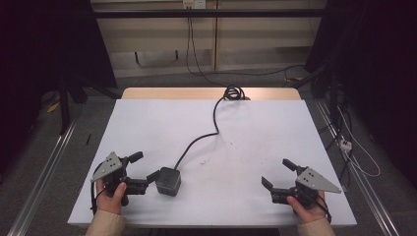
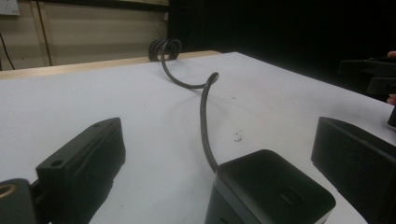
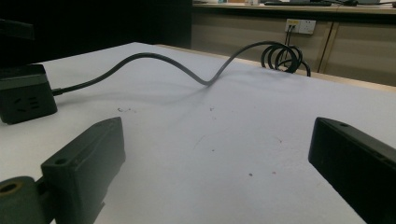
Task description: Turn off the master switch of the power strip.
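Socket cube [image 1: 168,181] between open left tool [image 1: 145,166] jaws.

**A:** Any room on that worktop [image 1: 147,123]?

**B:** Loads, tbh. The socket cube [image 1: 168,180] sat right by the left gripper [image 1: 145,170], partly between its spread jaws. Its cable [image 1: 215,115] snaked up the middle to the far edge. The right gripper [image 1: 278,173] had bare surface ahead.
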`<move>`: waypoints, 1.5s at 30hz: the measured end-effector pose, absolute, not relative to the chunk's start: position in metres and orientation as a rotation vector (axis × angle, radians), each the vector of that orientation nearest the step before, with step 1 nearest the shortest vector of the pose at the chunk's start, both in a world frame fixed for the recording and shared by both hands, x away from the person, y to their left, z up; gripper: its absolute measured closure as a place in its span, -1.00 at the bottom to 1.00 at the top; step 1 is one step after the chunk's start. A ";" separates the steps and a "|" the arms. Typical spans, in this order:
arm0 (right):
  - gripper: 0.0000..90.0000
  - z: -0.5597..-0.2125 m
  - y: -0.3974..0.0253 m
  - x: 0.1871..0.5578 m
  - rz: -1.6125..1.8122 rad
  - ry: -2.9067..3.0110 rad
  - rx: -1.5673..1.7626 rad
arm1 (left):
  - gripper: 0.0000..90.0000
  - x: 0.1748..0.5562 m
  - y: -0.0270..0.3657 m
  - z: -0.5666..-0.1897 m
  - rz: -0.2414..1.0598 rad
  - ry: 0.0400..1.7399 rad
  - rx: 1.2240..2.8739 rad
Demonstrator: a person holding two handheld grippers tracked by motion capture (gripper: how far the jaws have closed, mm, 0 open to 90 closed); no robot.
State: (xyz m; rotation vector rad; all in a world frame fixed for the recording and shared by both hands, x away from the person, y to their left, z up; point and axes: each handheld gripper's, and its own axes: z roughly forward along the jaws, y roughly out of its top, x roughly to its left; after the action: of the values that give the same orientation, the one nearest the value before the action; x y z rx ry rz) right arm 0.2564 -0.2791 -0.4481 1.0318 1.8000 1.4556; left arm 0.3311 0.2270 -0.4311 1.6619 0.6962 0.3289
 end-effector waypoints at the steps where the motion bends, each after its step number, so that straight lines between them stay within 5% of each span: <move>1: -0.92 -0.448 -0.279 0.256 1.453 1.800 1.031 | -0.94 0.331 0.227 -0.431 0.329 0.696 1.662; 25: -0.92 -0.447 -0.277 0.257 1.446 1.808 1.019 | -0.90 0.330 0.226 -0.425 0.357 0.653 1.658; 45: -0.92 -0.446 -0.278 0.257 1.440 1.803 1.013 | -0.43 0.336 0.225 -0.414 0.278 0.628 1.675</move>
State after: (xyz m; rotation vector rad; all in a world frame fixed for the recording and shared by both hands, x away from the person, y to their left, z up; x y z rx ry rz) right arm 0.2575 -0.2775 -0.4459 1.0126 1.8031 1.4400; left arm 0.3356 0.2250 -0.4143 1.6755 0.6284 0.2777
